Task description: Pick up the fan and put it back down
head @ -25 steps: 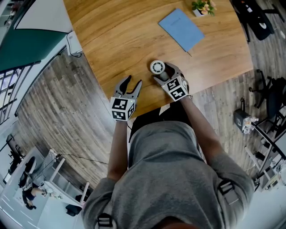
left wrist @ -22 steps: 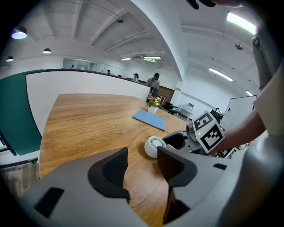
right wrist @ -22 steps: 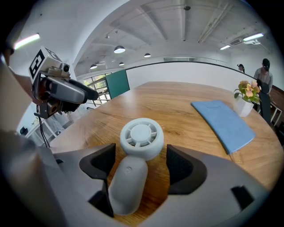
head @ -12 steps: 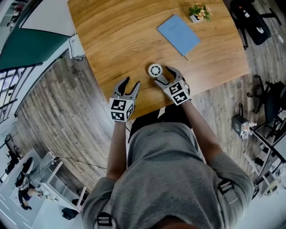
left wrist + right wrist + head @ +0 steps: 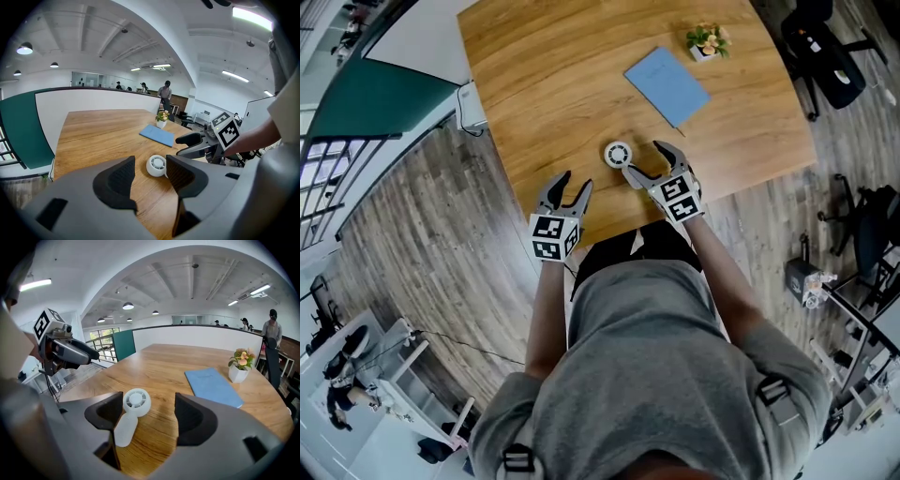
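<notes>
A small white hand fan [image 5: 618, 154] lies on its side on the wooden table [image 5: 553, 84], near the front edge. My right gripper [image 5: 645, 160] is open just right of it, holding nothing. In the right gripper view the fan [image 5: 132, 412] lies between the spread jaws, its handle running close beside the left jaw. My left gripper [image 5: 574, 180] hovers open at the table's front edge, left of the fan and apart from it. From the left gripper view the fan's round head [image 5: 156, 165] shows beyond the open jaws, with the right gripper [image 5: 197, 143] behind it.
A blue notebook [image 5: 667, 86] lies further back on the table, and a small potted plant [image 5: 705, 41] stands beyond it. Black office chairs [image 5: 825, 56] stand on the wood floor to the right. The person's torso is close to the table's front edge.
One second ago my right gripper was shut on the fan's handle. It has since opened and drawn back a little, leaving the fan on the table. The left gripper has stayed open.
</notes>
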A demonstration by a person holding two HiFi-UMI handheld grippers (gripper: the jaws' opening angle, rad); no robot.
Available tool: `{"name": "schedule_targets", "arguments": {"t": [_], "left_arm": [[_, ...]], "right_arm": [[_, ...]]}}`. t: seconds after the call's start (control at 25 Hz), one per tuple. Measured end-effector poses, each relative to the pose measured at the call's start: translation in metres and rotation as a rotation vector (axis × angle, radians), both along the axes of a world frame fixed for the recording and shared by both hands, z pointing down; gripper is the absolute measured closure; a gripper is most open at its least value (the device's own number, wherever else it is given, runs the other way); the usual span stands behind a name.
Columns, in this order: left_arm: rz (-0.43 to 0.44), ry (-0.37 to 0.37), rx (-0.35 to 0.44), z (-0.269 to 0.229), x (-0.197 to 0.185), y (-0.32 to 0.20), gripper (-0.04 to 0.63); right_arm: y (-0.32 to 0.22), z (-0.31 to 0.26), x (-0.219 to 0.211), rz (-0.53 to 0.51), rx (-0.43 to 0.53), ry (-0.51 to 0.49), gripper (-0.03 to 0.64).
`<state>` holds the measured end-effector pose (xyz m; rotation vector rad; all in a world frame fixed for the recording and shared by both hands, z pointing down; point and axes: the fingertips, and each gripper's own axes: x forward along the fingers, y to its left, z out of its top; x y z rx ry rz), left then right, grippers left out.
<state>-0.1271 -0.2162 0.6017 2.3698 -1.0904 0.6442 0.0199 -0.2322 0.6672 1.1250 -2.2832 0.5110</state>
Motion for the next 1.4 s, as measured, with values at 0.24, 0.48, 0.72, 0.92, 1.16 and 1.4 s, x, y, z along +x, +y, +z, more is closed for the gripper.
{"name": "schedule_targets", "arguments": {"t": [0.24,0.48,0.72,0.92,1.16,1.4], "left_arm": [[-0.049,-0.004,0.054,-0.033,0.005,0.009,0.374],[-0.084,-0.013,0.078,-0.052,0.007,0.025,0.374],[-0.103,-0.019,0.109,-0.070,0.014,0.037,0.374],[-0.098,-0.031,0.123,-0.080,0.020,0.050,0.374],[-0.116,-0.036,0.137,-0.086,0.023,0.066,0.373],[-0.124,-0.042,0.149,-0.092,0.031,0.079,0.374]], "right_arm": [[0.002,-0.039,0.014,-0.008,0.061,-0.037,0.262],[0.008,-0.061,0.029,-0.010,0.097,-0.034,0.270],[0.022,-0.073,0.040,-0.019,0.119,-0.028,0.275],[0.031,-0.081,0.047,-0.025,0.129,-0.034,0.275],[0.038,-0.090,0.055,-0.031,0.149,-0.032,0.275],[0.049,-0.091,0.064,-0.052,0.170,-0.021,0.276]]}}
